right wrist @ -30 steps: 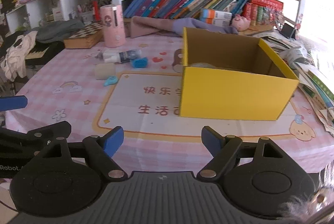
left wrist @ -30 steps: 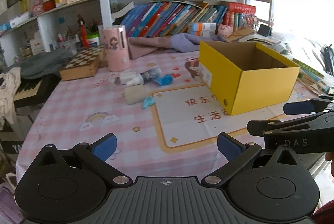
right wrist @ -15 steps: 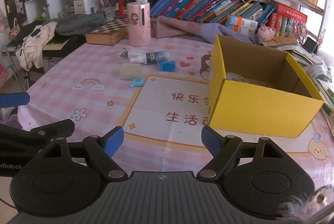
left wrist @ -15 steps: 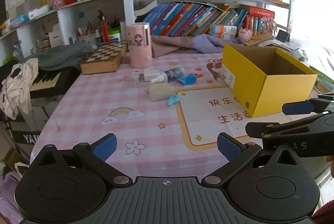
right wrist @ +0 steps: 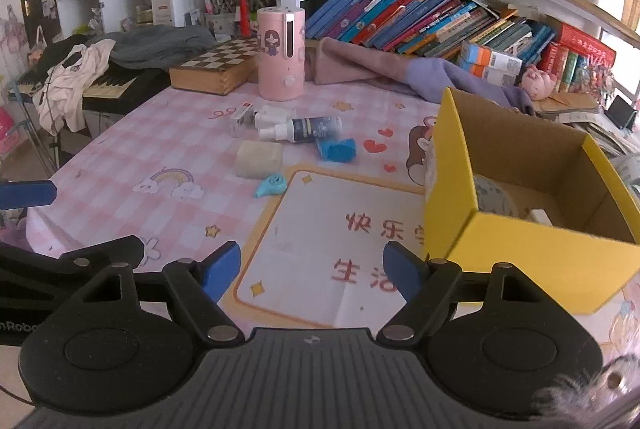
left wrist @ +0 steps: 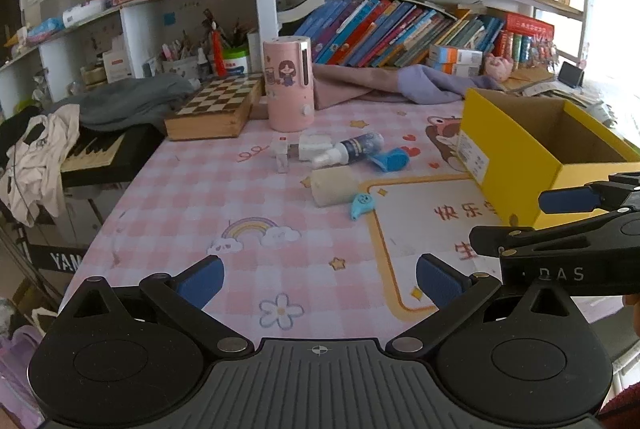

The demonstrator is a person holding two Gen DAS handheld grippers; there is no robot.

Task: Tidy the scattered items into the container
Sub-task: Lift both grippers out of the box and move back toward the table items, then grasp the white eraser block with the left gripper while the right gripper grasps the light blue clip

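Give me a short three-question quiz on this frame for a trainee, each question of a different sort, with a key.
1. True or false: the yellow box is empty.
2. Which lies nearest the teardrop toy? A) chessboard B) beige roll C) pink canister
3. Fill in: both the left gripper and the right gripper are ____, with nothing between the fingers.

Key:
1. False; a tape roll and a small pale block lie inside.
2. B
3. open
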